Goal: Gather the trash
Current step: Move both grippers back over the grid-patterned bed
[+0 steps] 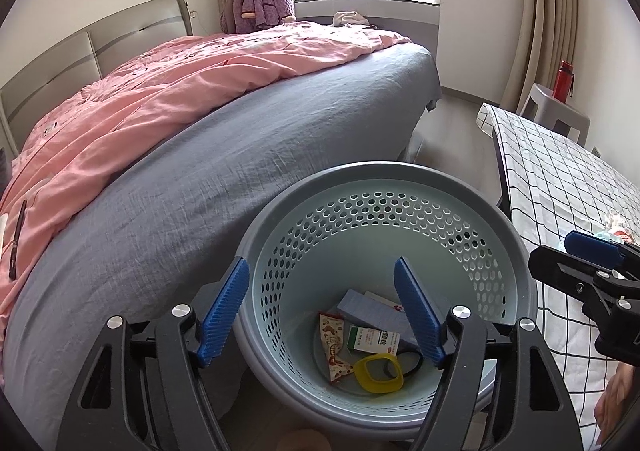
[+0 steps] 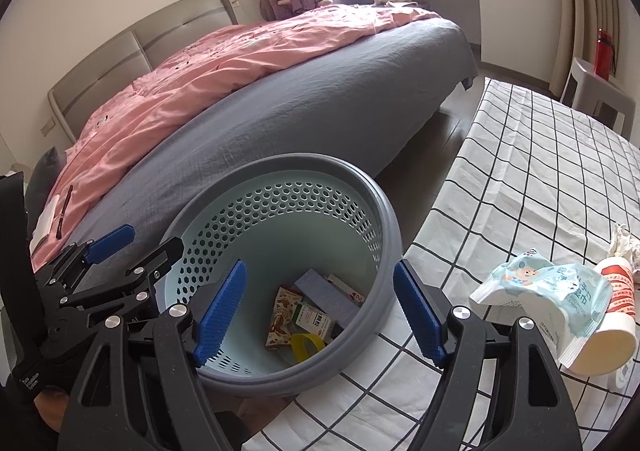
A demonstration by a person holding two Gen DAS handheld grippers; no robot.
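Now both tools empty, left tool [image 1: 322,315] jaws apart over bin [image 1: 516,251] holding dropped trash, right tool [image 2: 320,315] jaws apart near tabletop [image 2: 520,179]; next, reach right for wrapper [image 2: 552,291] and cup [image 2: 612,335].

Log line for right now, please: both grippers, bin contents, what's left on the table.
left gripper: open, empty, over bin | right gripper: open, empty | bin: boxes, yellow ring | table: blue packet, tube
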